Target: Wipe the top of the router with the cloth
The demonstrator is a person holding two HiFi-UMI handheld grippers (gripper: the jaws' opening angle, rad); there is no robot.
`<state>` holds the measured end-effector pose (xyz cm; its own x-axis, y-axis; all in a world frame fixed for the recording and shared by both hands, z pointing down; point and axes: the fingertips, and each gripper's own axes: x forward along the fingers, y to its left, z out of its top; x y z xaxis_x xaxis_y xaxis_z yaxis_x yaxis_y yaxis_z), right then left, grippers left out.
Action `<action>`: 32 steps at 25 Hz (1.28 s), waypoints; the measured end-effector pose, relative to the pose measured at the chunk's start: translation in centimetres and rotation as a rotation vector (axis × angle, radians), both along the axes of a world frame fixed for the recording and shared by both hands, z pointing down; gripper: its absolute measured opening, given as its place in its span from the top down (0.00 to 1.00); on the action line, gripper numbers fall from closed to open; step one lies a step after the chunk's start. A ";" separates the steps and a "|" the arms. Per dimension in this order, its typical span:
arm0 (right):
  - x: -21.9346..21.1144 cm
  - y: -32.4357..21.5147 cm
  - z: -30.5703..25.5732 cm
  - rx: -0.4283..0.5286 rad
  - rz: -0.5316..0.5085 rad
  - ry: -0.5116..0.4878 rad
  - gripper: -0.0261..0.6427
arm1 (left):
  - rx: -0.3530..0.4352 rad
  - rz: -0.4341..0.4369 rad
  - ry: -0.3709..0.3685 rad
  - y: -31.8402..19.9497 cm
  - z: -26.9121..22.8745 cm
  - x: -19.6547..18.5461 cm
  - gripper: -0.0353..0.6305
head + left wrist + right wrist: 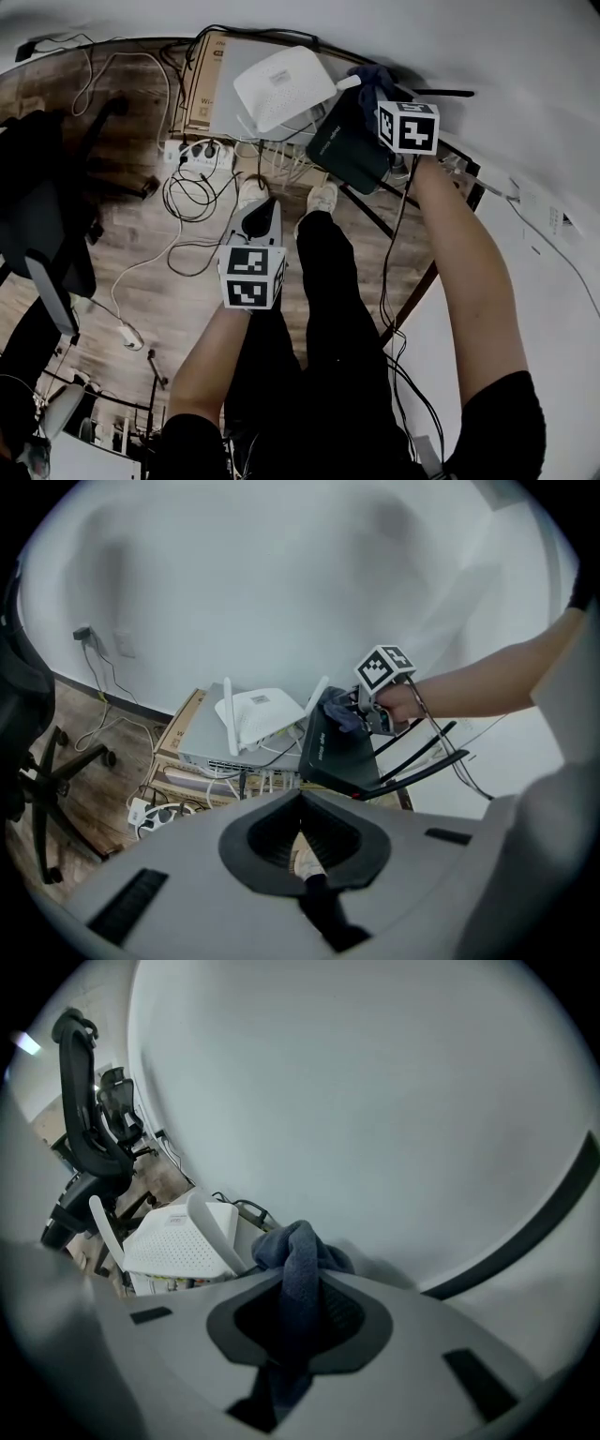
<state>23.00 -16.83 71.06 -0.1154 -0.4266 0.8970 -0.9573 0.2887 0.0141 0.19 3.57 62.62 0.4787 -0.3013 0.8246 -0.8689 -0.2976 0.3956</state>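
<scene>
The black router (349, 142) is sitting tilted against the white wall (525, 56), just right of the white router (284, 86), which is resting on a grey box (220, 98). You are holding the cloth (372, 77) at the black router's far end, nearest the wall. The right gripper (386, 105) is pinching it, its jaws clamped on a bunched fold of the blue fabric (295, 1269). That bunch is standing proud of the jaws, so the fabric rather than the plastic is likely to be what meets the casing. From the left gripper view the cloth (342, 712) appears to be touching the top face (339, 754), though contact is not confirmed.

The left gripper (262, 208) is hanging low over the floor in front of your legs, well clear of the work. Its jaws are drawn together with nothing between them (305, 844).

Room for the stroke is lying toward you, down the bare dark top. The wall is closing off the far side. The white router's antenna (349, 82) is standing just beside the cloth on the left, and the black antennas (422, 752) are projecting to the right. In my judgement, short passes along the casing are carrying the least risk of snagging.
</scene>
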 end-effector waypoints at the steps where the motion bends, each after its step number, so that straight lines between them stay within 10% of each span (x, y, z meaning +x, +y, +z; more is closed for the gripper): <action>1: -0.1 0.0 0.0 0.002 -0.001 -0.009 0.90 | 0.001 0.001 0.000 0.0 0.0 0.0 0.94; 20: -6.1 7.1 -0.2 -0.282 -0.147 -0.193 0.90 | 0.008 -0.081 0.037 -1.8 -0.3 1.6 0.94; 32: -11.2 12.7 -0.7 -0.376 -0.512 -0.248 0.90 | -0.004 -0.068 0.031 -0.9 0.2 1.4 0.94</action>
<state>11.82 -4.17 70.38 -0.4411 0.0724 0.8945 -0.6605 0.6486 -0.3782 1.55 2.71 62.80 0.4827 -0.3313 0.8107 -0.8743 -0.2366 0.4239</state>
